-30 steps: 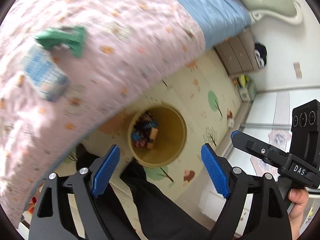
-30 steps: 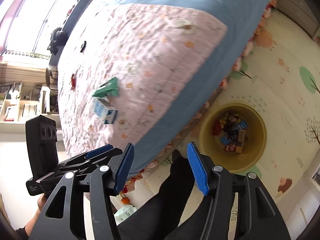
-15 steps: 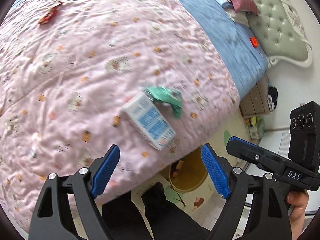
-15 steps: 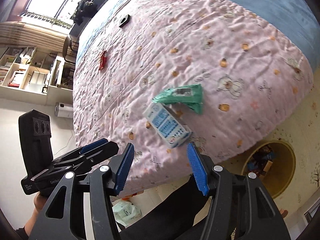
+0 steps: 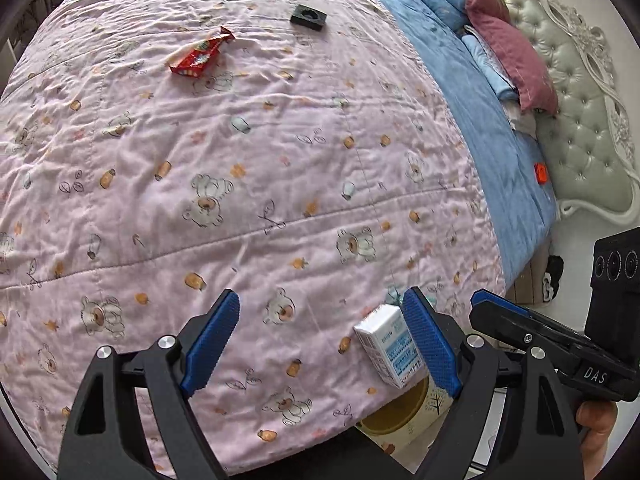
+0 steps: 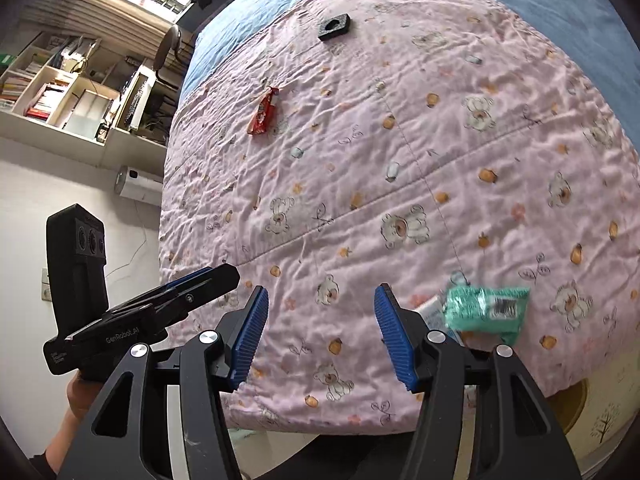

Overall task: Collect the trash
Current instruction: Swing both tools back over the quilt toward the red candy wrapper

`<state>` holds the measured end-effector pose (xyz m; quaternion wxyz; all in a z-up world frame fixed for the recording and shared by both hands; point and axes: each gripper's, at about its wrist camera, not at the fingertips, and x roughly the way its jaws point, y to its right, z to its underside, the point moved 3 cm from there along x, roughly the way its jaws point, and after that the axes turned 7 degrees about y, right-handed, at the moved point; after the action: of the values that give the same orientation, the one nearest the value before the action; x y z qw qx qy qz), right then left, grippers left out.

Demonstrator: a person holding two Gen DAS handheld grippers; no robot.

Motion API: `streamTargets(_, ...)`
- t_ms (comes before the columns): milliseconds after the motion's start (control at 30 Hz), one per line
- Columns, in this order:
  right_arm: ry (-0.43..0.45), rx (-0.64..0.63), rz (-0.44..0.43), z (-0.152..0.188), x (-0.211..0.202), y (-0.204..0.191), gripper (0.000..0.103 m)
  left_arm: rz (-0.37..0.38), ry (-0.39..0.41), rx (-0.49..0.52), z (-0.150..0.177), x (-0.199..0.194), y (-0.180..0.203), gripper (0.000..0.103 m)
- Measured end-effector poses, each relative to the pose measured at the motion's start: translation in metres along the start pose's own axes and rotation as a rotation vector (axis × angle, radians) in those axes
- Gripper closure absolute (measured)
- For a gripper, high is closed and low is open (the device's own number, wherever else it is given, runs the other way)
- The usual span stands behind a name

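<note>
1. Surface: a pink quilted bedspread with a bear print (image 5: 248, 184) covers a bed with a blue sheet (image 5: 492, 128). A grey tufted headboard (image 5: 580, 120) lies at 2 o'clock in the left wrist view.
2. Left gripper (image 5: 322, 344): jaws wide apart, nothing held.
3. Right gripper (image 6: 318, 334): jaws wide apart, nothing held.
4. A white and blue rectangular carton (image 5: 390, 346) lies on the bedspread at 5 o'clock in the left wrist view, just beside the inner face of the left gripper's right finger; contact cannot be determined.
5. A green crumpled foil wrapper (image 6: 486, 308) lies at 4 o'clock in the right wrist view, just beside the carton.
6. A red snack wrapper (image 5: 200, 54) lies at 11 o'clock, well apart from both grippers.
7. A black square block (image 5: 307, 17) lies at 12 o'clock.
8. A yellow round bin (image 5: 394, 412) stands on the floor below the bed edge at 5 o'clock.
</note>
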<state>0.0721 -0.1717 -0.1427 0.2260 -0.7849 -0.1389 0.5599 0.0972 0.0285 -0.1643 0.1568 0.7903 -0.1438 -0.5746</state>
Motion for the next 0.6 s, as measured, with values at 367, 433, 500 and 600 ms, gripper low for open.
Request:
streamTargets(367,-0.032,-0.093,-0.020,-0.118,0.071,-0.033,0.048,-0.104,0.048,-0.024,-0.119,0.035,-0.047,0.020)
streamTargets(433,-0.043,-0.103,-0.022,-0.139,0.087,-0.032,0.048,-0.121,0.045,-0.032,-0.142,0.049,-0.056,0.020)
streamTargets(500,-0.053,-0.112,-0.020,-0.157,0.103,-0.030,0.048,-0.134,0.044,-0.033,-0.161,0.063,-0.063,0.019)
streamTargets(600,-0.070,-0.108,-0.015,-0.181,0.131,-0.022,0.048,-0.160,0.031,-0.020,-0.185,0.088,-0.074,0.019)
